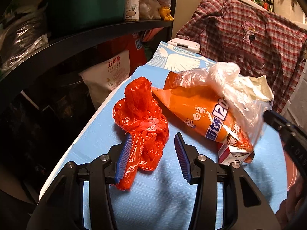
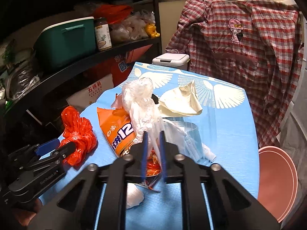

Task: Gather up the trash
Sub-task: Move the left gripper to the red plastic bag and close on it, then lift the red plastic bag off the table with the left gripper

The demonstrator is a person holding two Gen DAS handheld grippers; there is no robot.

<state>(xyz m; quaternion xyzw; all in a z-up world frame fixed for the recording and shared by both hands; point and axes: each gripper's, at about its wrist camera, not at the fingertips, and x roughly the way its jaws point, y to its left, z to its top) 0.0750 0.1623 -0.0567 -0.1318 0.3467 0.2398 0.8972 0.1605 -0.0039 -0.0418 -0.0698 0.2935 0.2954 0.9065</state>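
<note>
A crumpled red plastic bag [image 1: 143, 118] lies on the blue cloth-covered table [image 1: 153, 201]. My left gripper [image 1: 153, 143] is open, its jaws on either side of the bag's near end. It also shows in the right wrist view [image 2: 57, 145] next to the red bag [image 2: 78, 132]. My right gripper [image 2: 153, 136] is shut on a clear plastic bag [image 2: 142, 103] and holds it up over an orange snack packet [image 2: 117, 128]. That packet [image 1: 199, 113] and the clear bag [image 1: 230, 84] show in the left wrist view too.
A white face mask [image 2: 188, 140], cream paper [image 2: 182, 101] and a small white wad [image 2: 134, 195] lie on the table. A small carton [image 1: 232, 154] sits under the packet. Black shelves [image 2: 76, 65] stand left, a white lidded bin [image 2: 170, 59] behind, a plaid shirt [image 2: 239, 48] right, a pink basin [image 2: 276, 182] beside the table.
</note>
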